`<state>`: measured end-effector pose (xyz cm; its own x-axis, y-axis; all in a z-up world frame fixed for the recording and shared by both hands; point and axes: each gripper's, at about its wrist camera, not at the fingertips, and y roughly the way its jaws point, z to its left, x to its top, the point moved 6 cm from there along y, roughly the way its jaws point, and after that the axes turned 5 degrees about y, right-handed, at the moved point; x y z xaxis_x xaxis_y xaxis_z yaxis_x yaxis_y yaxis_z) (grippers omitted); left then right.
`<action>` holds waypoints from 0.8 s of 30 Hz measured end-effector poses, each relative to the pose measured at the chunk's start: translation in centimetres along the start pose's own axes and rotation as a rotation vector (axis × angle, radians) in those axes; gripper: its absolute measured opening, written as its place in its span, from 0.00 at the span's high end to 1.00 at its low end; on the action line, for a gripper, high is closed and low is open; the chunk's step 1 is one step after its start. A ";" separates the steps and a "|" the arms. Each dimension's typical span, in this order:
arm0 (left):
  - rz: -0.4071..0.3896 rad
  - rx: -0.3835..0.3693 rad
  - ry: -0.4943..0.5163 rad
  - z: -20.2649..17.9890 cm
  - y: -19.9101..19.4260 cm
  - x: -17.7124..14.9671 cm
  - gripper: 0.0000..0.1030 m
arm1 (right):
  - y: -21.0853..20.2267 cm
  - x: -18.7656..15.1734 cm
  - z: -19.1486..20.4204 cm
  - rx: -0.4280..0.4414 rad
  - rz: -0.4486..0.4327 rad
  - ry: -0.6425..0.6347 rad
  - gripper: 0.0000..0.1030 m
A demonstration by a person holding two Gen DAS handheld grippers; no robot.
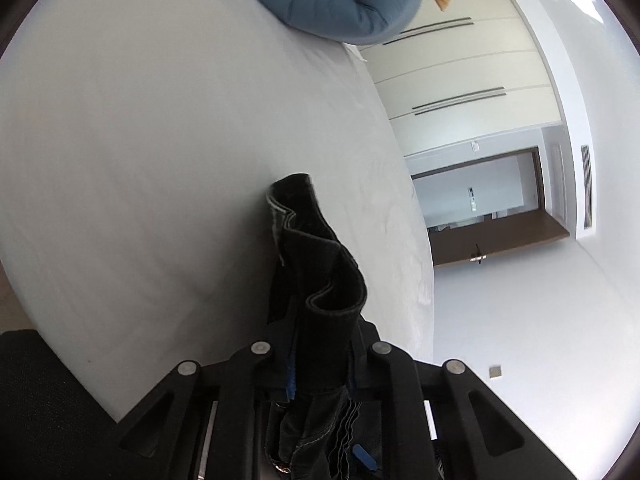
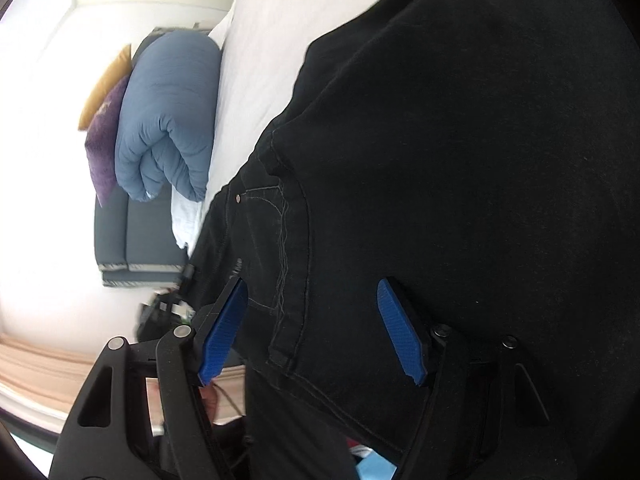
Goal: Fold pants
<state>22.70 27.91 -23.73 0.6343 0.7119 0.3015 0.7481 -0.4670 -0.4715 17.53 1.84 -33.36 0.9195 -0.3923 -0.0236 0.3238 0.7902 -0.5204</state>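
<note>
While the left tongs (image 1: 320, 364) are pinched tight on a bunched bit of the black pants (image 1: 316, 256), the cloth sticks up past them in little waves — a thick stitched edge, maybe the waistband or a hem, I cannot tell which. It is held like that so the pants can be lifted off the white bed (image 1: 160, 140) and pulled straight.

The right tongs (image 2: 316, 328) are wide apart, with the blue pads (image 2: 224, 332) on each side of the pants' top part (image 2: 440, 160), near the pocket seam and a small rivet (image 2: 238, 197). The pads do not press the cloth yet. I think they are there to catch a second spot, so both hands can stretch the pants flat before folding.

Most of the pants lie over the bed, close to its edge. A rolled blue blanket (image 2: 168, 120) and a purple pillow (image 2: 105, 140) sit well away — they will not get in the way.

The folding has hardly begun.
</note>
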 end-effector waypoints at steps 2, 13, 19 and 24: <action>0.005 0.003 0.079 -2.4 0.2 -0.3 0.84 | -0.1 0.1 -0.1 0.007 -0.011 -0.016 0.36; 0.139 0.020 0.646 -16.2 3.9 -9.8 0.84 | -6.2 2.0 1.0 0.164 -0.080 0.071 0.34; 0.296 0.058 0.812 -16.6 7.5 -18.8 0.84 | -6.7 3.1 2.0 0.147 -0.037 0.004 0.34; 0.342 0.081 0.926 -17.2 7.9 -22.1 0.84 | -5.2 2.4 1.5 0.159 0.002 0.032 0.31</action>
<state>17.95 -0.50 -19.87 0.7415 -0.1625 0.6510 0.5024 -0.5087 -0.6992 18.44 -2.49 -29.41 0.9135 -0.4034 -0.0531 0.3553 0.8545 -0.3789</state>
